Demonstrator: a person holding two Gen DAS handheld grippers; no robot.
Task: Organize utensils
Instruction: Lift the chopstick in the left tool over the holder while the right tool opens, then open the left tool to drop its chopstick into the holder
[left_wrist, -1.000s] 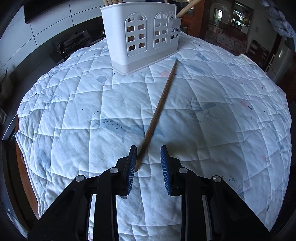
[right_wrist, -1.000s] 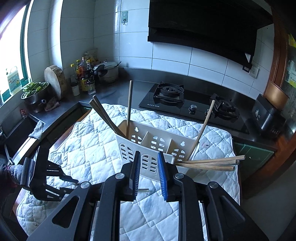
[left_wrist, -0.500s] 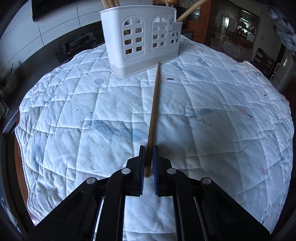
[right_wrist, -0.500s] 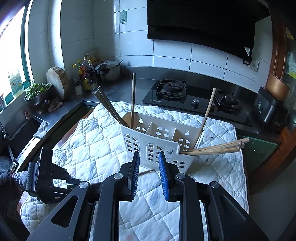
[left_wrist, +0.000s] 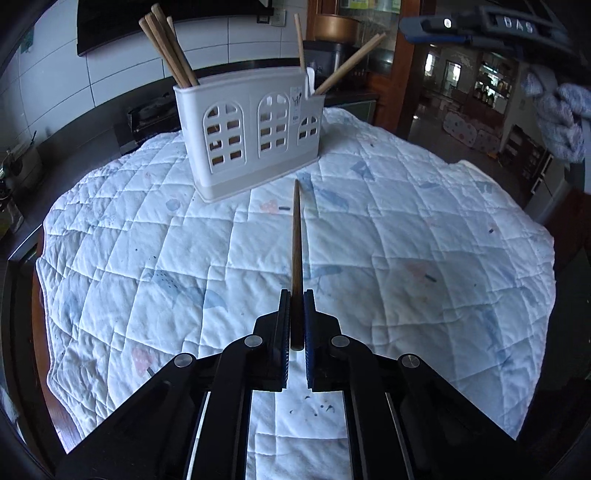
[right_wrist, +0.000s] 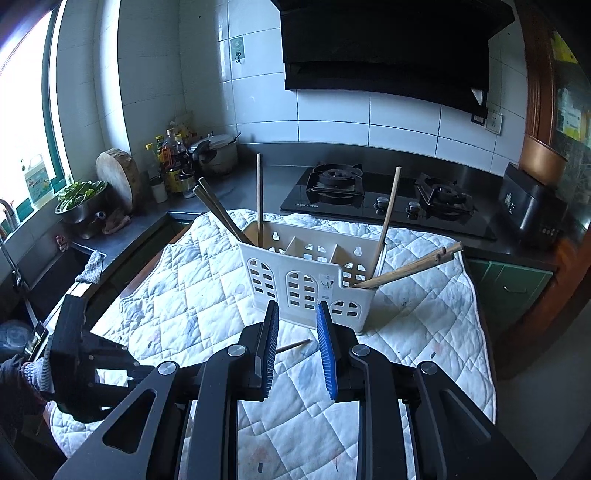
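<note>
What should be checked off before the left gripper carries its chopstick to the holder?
1. Grip: the left gripper is shut on the chopstick near its thick end. Ok.
2. Alignment: the chopstick runs straight out along the fingers, tip toward the utensil holder. Ok.
3. Lift: whether the tip is off the quilted cloth yet. Cannot tell.
4. Holder: upright on the cloth, compartments open at the top, chopsticks already in the end ones. Ok.
5. Right gripper: open, holding nothing, hovering over the holder's near side and possibly in the path. Not ok.
</note>
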